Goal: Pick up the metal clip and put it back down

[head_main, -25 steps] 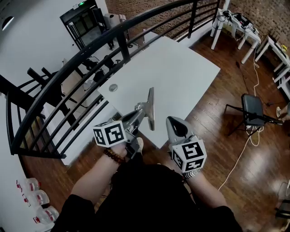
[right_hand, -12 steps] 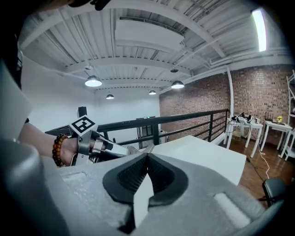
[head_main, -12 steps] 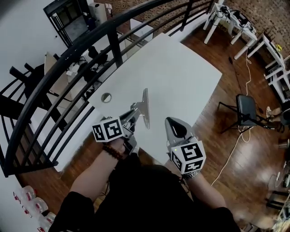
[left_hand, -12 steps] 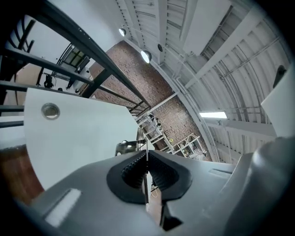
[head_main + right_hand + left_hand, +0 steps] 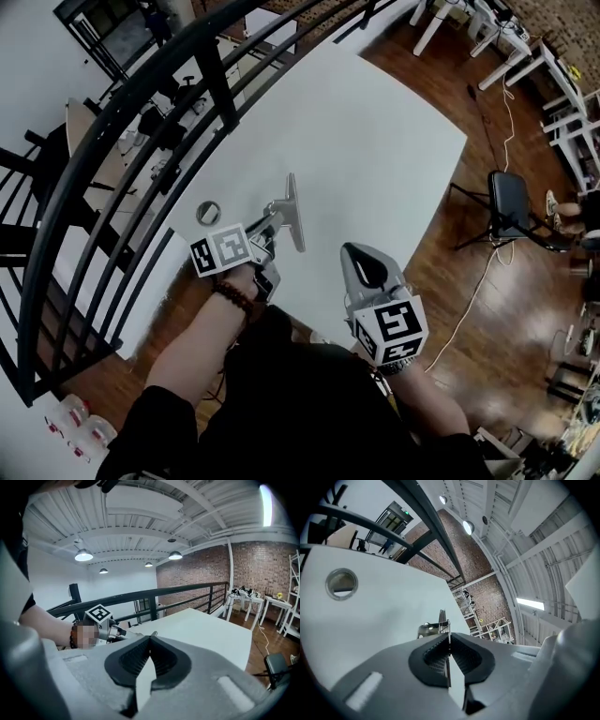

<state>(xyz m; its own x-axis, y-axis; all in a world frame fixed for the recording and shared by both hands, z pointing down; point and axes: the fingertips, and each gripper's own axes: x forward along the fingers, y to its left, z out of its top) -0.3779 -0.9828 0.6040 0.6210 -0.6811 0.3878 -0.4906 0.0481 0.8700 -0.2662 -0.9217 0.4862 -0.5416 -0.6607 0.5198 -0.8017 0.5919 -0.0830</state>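
Note:
The metal clip (image 5: 292,202) is a flat grey piece with a sprung base, standing on edge over the near part of the white table (image 5: 375,141). My left gripper (image 5: 268,225) is shut on its thin handle. In the left gripper view, the handle (image 5: 448,641) runs between the ribbed pads, and the clip's body (image 5: 433,629) shows just beyond. Whether the clip touches the tabletop I cannot tell. My right gripper (image 5: 357,253) hangs at the table's near edge, shut with nothing in it. In the right gripper view, its pads (image 5: 161,660) meet.
A round cable hole (image 5: 208,213) sits in the table left of the clip. A black curved railing (image 5: 112,122) runs along the table's far left side. A dark chair (image 5: 511,211) and a white cable stand on the wooden floor at right.
My left gripper has carried the clip forward from the table's near edge to over the tabletop. The head camera has tilted. The right gripper has stayed where it was.

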